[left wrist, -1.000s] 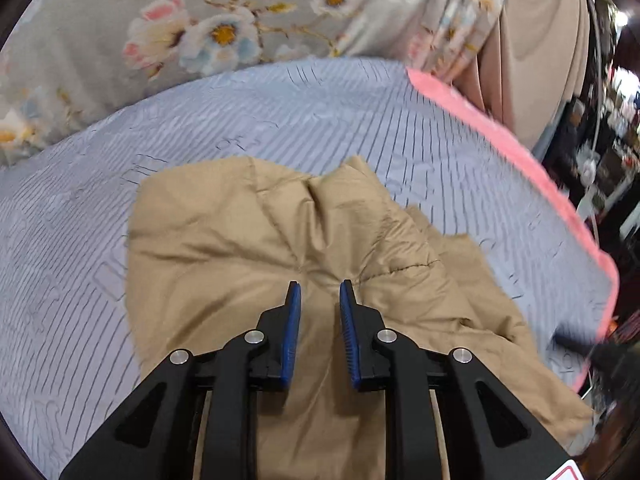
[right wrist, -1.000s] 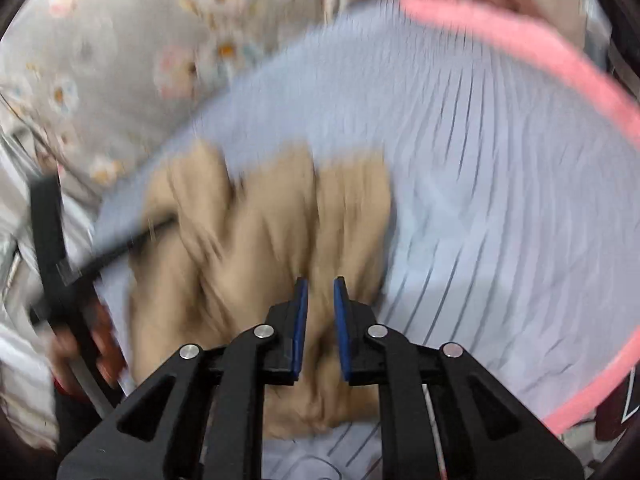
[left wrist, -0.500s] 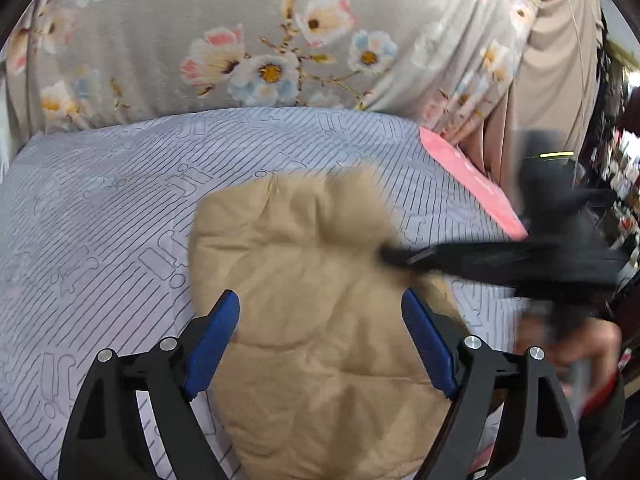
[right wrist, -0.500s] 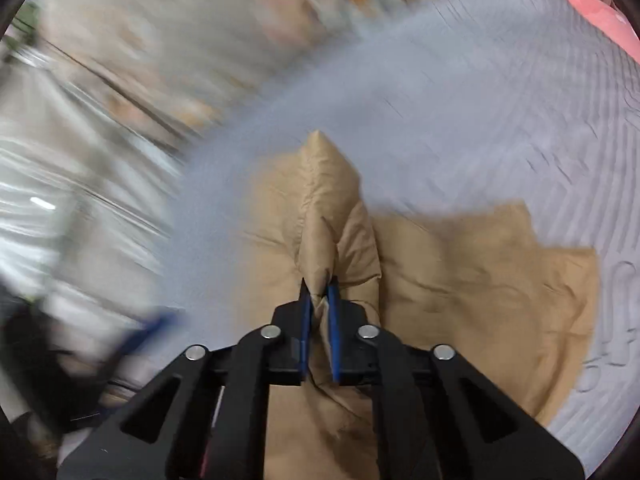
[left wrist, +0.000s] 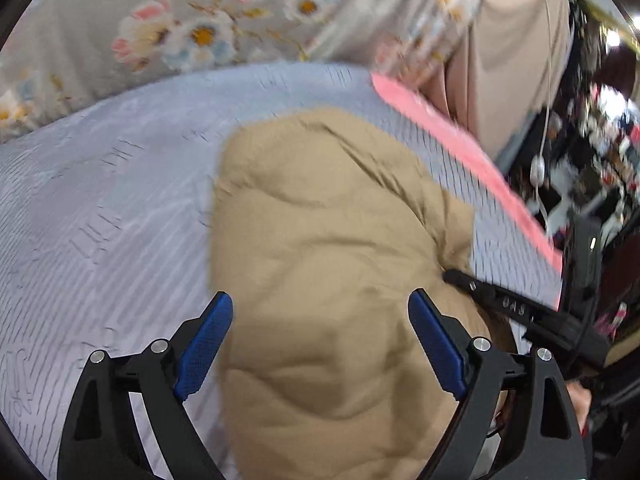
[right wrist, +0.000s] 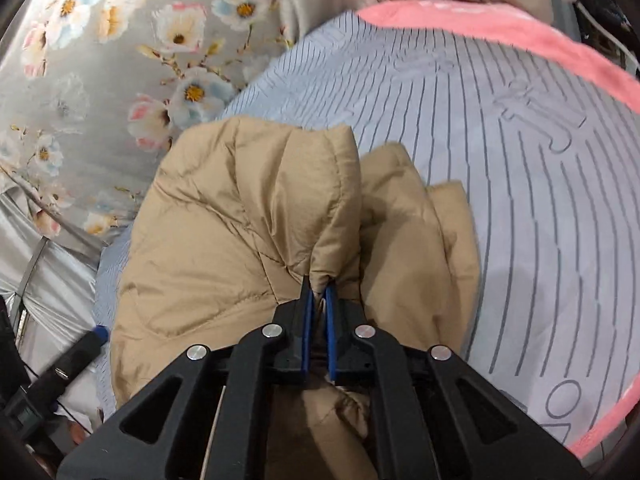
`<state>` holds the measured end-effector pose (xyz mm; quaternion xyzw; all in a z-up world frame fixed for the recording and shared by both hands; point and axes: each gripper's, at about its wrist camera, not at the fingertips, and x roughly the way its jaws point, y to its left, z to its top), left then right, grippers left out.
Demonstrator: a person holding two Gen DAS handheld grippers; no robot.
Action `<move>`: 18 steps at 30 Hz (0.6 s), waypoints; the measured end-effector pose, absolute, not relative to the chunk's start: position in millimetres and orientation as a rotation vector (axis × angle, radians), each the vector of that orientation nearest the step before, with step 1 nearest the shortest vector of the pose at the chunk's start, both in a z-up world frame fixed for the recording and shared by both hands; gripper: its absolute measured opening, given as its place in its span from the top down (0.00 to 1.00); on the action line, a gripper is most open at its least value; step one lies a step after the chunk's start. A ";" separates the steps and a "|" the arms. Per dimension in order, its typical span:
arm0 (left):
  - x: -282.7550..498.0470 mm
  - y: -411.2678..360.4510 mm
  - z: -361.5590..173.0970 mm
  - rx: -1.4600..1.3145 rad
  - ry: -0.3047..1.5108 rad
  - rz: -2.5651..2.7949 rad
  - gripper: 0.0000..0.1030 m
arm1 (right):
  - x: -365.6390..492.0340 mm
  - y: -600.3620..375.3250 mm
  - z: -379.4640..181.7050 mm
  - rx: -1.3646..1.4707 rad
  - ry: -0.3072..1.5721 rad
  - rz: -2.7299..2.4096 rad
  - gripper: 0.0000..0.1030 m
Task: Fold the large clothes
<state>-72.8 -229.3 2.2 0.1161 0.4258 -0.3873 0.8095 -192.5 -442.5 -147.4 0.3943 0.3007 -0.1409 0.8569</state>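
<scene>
A tan padded jacket (left wrist: 320,248) lies bunched on a striped grey-blue bed cover (left wrist: 100,208). My left gripper (left wrist: 320,312) is wide open above the jacket, its blue pads apart on either side of the fabric and holding nothing. My right gripper (right wrist: 318,292) is shut on a raised fold of the tan jacket (right wrist: 280,200), which stands up as a ridge above the rest. The right gripper's black arm (left wrist: 512,308) shows at the jacket's right edge in the left wrist view. The left gripper's tip (right wrist: 80,348) shows at lower left in the right wrist view.
The bed cover (right wrist: 500,140) has a pink border (right wrist: 500,28) along its far and right edges. A grey floral curtain (left wrist: 200,32) hangs behind the bed. A beige curtain (left wrist: 516,48) and cluttered dark shelves (left wrist: 600,140) stand to the right.
My left gripper opened wide and let go of the jacket. My right gripper closed on a fold of the jacket and has drawn it up and over toward the left.
</scene>
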 end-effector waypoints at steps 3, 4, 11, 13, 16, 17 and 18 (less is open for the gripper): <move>-81.3 -252.6 -17.2 0.366 0.873 -0.755 0.15 | -183.8 -444.6 -153.4 0.825 0.637 -0.295 0.95; -84.0 -258.1 -22.3 0.395 0.857 -0.736 0.15 | -180.1 -445.0 -153.7 0.834 0.638 -0.293 0.95; -85.5 -272.9 -45.6 0.471 0.836 -0.688 0.15 | -174.7 -448.5 -175.5 0.872 0.639 -0.286 0.95; -83.9 -274.6 -49.0 0.472 0.833 -0.678 0.15 | -174.9 -446.5 -174.8 0.852 0.643 -0.298 0.95; -85.2 -277.0 -54.1 0.479 0.824 -0.667 0.15 | -171.8 -442.3 -173.7 0.822 0.646 -0.318 0.95; -84.8 -277.5 -55.7 0.481 0.821 -0.663 0.15 | -169.9 -440.9 -172.0 0.809 0.647 -0.328 0.95; -85.0 -277.6 -56.7 0.482 0.818 -0.660 0.14 | -169.3 -440.0 -171.1 0.800 0.649 -0.334 0.95</move>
